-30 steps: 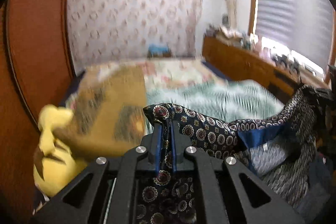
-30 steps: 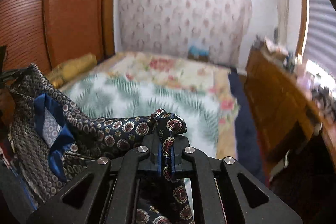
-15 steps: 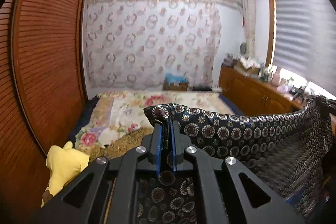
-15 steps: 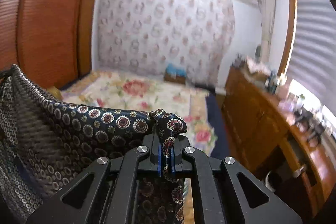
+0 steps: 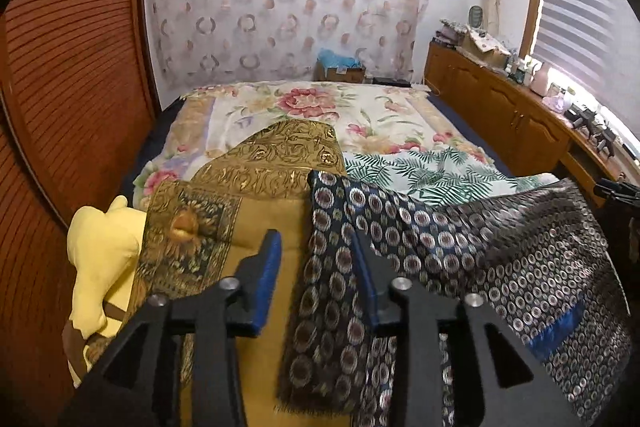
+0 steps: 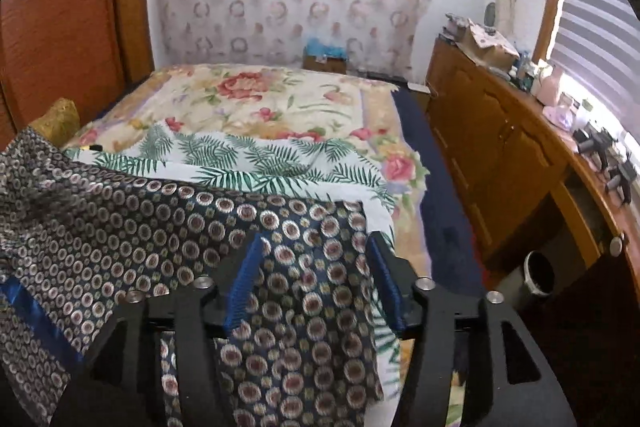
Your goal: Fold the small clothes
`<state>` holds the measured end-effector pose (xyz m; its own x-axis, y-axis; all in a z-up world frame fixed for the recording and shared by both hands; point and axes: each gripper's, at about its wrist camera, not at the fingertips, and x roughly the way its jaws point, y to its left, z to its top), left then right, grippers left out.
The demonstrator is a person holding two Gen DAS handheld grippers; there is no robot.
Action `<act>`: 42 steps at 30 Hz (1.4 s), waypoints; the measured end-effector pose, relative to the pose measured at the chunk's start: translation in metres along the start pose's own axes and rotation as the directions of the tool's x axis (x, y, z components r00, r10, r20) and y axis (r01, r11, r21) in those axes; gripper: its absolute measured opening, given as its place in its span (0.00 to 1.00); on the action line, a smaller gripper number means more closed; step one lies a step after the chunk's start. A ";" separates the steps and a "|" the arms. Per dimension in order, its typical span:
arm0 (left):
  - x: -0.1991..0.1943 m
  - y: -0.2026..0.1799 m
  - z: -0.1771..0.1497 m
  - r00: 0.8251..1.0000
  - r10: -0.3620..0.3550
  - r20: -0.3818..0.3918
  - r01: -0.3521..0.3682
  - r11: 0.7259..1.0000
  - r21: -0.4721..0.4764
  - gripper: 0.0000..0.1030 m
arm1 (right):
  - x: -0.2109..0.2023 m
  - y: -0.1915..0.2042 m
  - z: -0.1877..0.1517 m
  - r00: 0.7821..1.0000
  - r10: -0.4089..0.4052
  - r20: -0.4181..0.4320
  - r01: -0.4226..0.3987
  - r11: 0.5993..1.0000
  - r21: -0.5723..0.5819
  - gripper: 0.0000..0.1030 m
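Observation:
A navy cloth with round medallion print [image 5: 440, 247] lies spread across the near end of the bed; a blue lining strip shows at its edge. My left gripper [image 5: 318, 259] is open, and the cloth's left corner lies loose between its blue-padded fingers [image 5: 270, 259]. In the right wrist view the same cloth [image 6: 160, 227] stretches away to the left. My right gripper [image 6: 314, 267] is open too, with the cloth's right corner draped loose between its fingers [image 6: 248, 267].
Under the navy cloth lie a palm-leaf print cloth [image 6: 248, 163] and a gold patterned cloth [image 5: 260, 167] on the floral bedspread [image 5: 304, 107]. A yellow soft item [image 5: 100, 259] sits at the left. A wooden dresser [image 6: 500, 147] runs along the right, a slatted wardrobe door [image 5: 60, 87] along the left.
Both grippers held the navy cloth up by its corners; they have come down toward the bed and opened, and the cloth now lies loose on the bed.

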<state>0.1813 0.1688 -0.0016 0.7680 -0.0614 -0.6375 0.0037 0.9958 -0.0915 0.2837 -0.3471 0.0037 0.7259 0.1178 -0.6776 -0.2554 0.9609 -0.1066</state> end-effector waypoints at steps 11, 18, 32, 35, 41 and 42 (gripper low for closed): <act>-0.023 -0.010 -0.036 1.000 -0.004 -0.007 0.004 0.999 0.038 0.36 | -0.013 -0.006 -0.064 0.997 0.051 -0.057 -0.048 0.998 0.043 0.59; -0.014 -0.010 -0.047 0.999 0.012 -0.049 -0.010 0.999 0.050 0.36 | -0.015 -0.029 -0.084 0.996 0.036 -0.081 -0.029 0.996 0.086 0.59; 0.003 -0.008 -0.053 0.996 0.040 -0.081 -0.036 0.998 0.048 0.36 | 0.015 -0.024 -0.079 0.987 0.085 -0.136 -0.074 0.994 0.085 0.27; 0.003 -0.012 -0.053 0.996 0.038 -0.075 -0.033 0.997 0.067 0.28 | 0.013 -0.019 -0.073 0.989 0.105 -0.108 -0.099 0.993 0.063 0.06; -0.001 -0.014 -0.051 0.997 0.025 -0.069 -0.019 0.996 0.082 0.01 | -0.013 -0.015 -0.064 0.992 0.125 -0.013 -0.124 0.991 0.055 0.00; -0.007 -0.015 -0.050 0.998 0.015 -0.054 -0.010 0.997 0.078 0.00 | -0.018 -0.015 -0.063 0.991 0.131 0.000 -0.131 0.990 0.058 0.00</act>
<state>0.1437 0.1508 -0.0342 0.7326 -0.0503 -0.6788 0.0457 0.9987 -0.0247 0.2348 -0.3793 -0.0283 0.6861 0.2425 -0.6860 -0.3105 0.9502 0.0253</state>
